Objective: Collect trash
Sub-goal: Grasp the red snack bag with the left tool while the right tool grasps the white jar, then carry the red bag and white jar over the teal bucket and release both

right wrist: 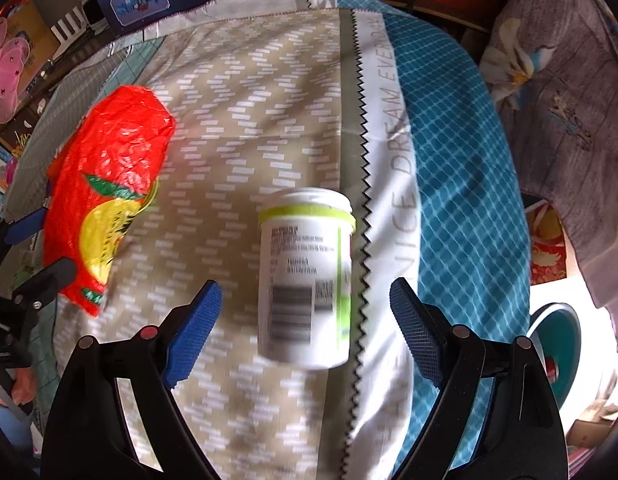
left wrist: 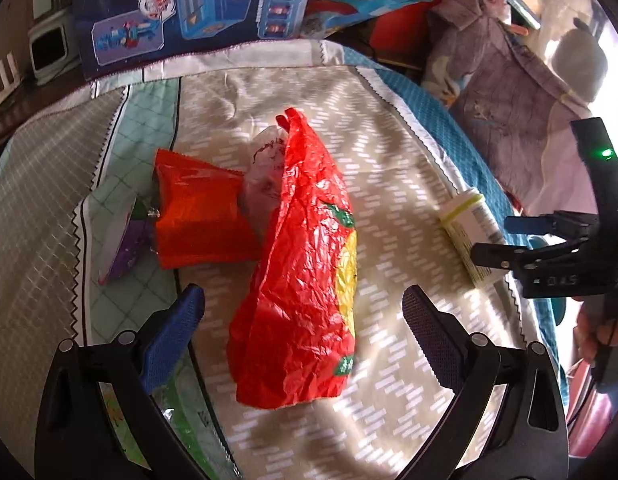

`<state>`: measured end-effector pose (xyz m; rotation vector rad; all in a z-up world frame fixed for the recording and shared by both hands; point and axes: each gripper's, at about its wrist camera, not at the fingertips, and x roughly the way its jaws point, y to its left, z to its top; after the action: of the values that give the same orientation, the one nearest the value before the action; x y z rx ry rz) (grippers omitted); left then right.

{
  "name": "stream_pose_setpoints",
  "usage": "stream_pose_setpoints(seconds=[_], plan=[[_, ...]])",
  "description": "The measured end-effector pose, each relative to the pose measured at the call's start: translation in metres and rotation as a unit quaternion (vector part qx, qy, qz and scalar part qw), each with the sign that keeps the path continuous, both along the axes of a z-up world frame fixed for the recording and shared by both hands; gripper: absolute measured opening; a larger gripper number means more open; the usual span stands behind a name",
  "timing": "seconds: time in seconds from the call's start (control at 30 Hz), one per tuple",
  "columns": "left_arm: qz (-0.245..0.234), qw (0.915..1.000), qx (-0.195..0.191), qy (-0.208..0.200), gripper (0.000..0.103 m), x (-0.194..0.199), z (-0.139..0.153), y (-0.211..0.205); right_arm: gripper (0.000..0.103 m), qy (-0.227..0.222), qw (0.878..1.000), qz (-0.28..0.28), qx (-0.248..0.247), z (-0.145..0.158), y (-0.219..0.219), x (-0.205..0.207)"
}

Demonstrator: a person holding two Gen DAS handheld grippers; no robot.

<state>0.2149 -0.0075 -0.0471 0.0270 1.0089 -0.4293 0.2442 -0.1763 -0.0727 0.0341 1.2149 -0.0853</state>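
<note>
1. Left gripper (left wrist: 303, 320) stood released; red plastic bag (left wrist: 305, 280) lay between its fingers, untouched.
2. Right gripper (right wrist: 305, 316) stood released; white container (right wrist: 305, 276) lay between its fingers, unclamped.

Red bag (left wrist: 305, 264); white, green-banded jar (right wrist: 305, 276); beige chevron bedsheet (right wrist: 249, 120).

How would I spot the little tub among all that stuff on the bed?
Find the patchwork bedspread, then the big red plastic bag lying on it. Away from the bag, beside the zigzag seam, lies the white tub: the only hard container, with a lime-green band and a barcode label.
</note>
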Motion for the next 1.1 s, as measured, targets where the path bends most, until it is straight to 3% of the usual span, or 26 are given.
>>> stream_pose_setpoints(seconds=[0.07,0.1,0.13,0.23,0.37,0.4,0.83,0.9,1.1], plan=[[-0.002,1.0000,0.002,0.001,0.096,0.001,-0.001,-0.001,0.063,0.007,1.000,0.000,0.005,-0.008,-0.001,0.005],[-0.004,1.0000,0.003,0.003,0.094,0.001,-0.002,-0.002,0.051,0.011,1.000,-0.001,0.009,-0.011,-0.001,0.006],[-0.007,1.0000,0.004,0.004,0.093,0.001,-0.003,-0.004,0.048,0.014,1.000,-0.003,0.013,-0.014,-0.002,0.007],[-0.011,0.9999,0.009,0.005,0.081,0.000,-0.006,-0.008,0.048,0.001,1.000,-0.008,0.025,-0.014,-0.004,0.003],[-0.013,0.9998,0.011,0.008,0.049,-0.002,-0.009,-0.018,0.048,-0.006,0.999,-0.008,0.038,-0.008,-0.006,-0.007],[-0.015,0.9998,0.008,0.010,0.046,-0.003,-0.010,-0.020,0.048,-0.007,0.999,-0.006,0.040,-0.007,-0.007,-0.011],[-0.026,0.9996,0.007,0.006,0.049,-0.010,-0.008,-0.054,0.048,-0.006,0.999,-0.013,0.049,-0.003,-0.031,-0.058],[-0.028,0.9996,0.002,0.004,0.034,-0.015,-0.006,-0.051,0.048,-0.008,0.998,-0.017,0.053,-0.004,-0.034,-0.064],[-0.054,0.9974,-0.041,0.021,0.021,-0.034,-0.002,-0.034,0.048,-0.013,0.998,-0.020,0.061,-0.007,-0.038,-0.078]])
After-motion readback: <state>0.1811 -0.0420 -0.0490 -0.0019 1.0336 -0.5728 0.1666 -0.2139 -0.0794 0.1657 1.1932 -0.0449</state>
